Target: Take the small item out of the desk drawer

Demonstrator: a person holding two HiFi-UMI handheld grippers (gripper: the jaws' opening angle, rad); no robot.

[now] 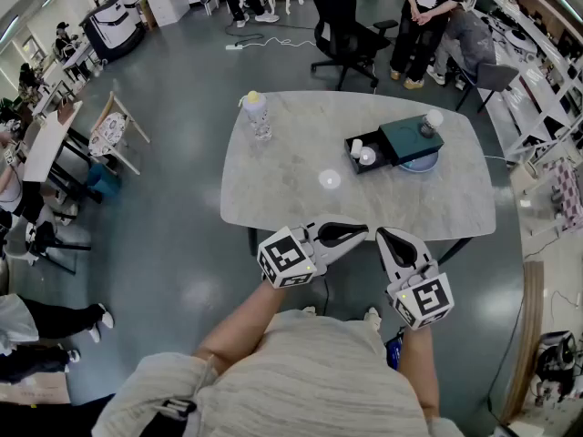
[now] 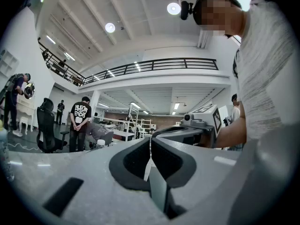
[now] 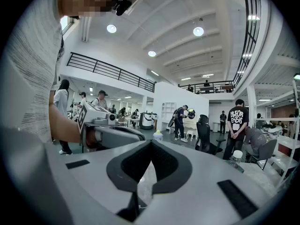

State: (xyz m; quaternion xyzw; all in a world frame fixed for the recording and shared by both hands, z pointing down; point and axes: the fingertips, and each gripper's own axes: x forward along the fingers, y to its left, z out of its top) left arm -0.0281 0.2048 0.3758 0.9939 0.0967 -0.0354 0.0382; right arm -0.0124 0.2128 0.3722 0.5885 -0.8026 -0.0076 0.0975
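A dark desk drawer unit (image 1: 410, 138) stands at the table's far right on a blue plate (image 1: 423, 165). Its drawer (image 1: 350, 144) is pulled out to the left, and small white items (image 1: 363, 154) lie inside. A white round object (image 1: 434, 117) rests on top of the unit. My left gripper (image 1: 363, 232) and right gripper (image 1: 384, 235) hover side by side over the table's near edge, well short of the drawer. Both are shut and hold nothing: in the left gripper view the jaws (image 2: 150, 143) meet, and in the right gripper view the jaws (image 3: 151, 143) meet.
The grey marble table (image 1: 301, 203) carries a clear bottle (image 1: 257, 115) at the back left and a small white disc (image 1: 330, 179) in the middle. Behind the table are a black office chair (image 1: 344, 25) and standing people (image 1: 426, 7). Desks and seated people line the left side.
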